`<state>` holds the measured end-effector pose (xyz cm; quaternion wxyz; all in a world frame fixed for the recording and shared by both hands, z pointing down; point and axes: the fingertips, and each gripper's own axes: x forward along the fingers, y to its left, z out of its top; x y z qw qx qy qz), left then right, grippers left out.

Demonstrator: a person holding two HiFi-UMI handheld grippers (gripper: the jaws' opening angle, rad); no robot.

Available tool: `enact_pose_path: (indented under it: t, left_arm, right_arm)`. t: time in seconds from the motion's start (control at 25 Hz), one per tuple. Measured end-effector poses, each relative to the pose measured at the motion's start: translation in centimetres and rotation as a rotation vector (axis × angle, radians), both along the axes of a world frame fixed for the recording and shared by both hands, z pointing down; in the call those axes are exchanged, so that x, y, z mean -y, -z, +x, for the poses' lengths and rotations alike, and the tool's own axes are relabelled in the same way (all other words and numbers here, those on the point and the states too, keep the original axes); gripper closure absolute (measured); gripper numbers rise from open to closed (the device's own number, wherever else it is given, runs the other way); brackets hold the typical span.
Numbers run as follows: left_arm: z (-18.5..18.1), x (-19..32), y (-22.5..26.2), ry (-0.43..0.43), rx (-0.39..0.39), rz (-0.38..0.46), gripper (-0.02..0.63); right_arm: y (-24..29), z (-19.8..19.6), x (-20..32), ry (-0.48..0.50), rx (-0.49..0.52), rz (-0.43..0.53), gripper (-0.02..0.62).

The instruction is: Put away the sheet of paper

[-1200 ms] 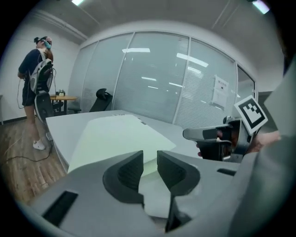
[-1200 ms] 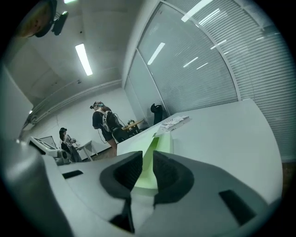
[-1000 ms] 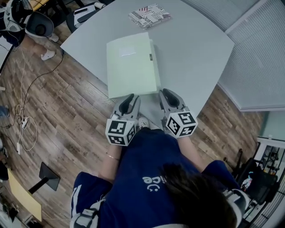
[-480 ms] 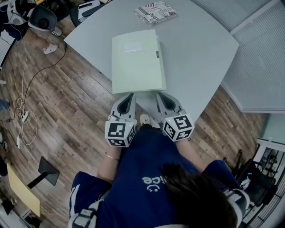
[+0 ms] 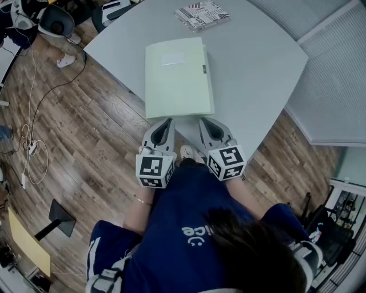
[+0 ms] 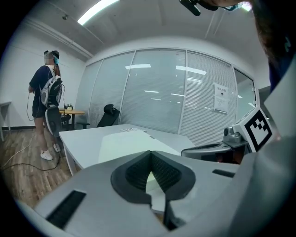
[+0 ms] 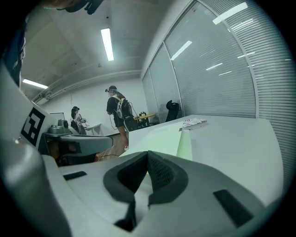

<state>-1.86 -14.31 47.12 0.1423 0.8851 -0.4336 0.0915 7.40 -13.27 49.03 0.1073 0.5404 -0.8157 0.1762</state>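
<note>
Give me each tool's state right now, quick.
Left tool: closed, holding nothing.
Right tool: closed, holding nothing.

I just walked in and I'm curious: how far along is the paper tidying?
Done: nothing visible; the green folder lies closed on the table, with printed paper loose beyond it. In hand: nothing; the left claw and right claw are shut and empty by the table's near edge. Left: seemingly the whole job, though the folder's inside is hidden.
</note>
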Motion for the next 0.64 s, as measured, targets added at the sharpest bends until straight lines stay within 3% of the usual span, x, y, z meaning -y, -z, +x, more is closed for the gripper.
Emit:
enact_pose_path:
  t: [0.64]
  left_arm:
    - [-0.17,0.05,-0.32,-0.002,0.074,0.031,0.601]
  right_arm:
    - [0.12,0.18,-0.27,-0.001,-0.03,0.007,0.586]
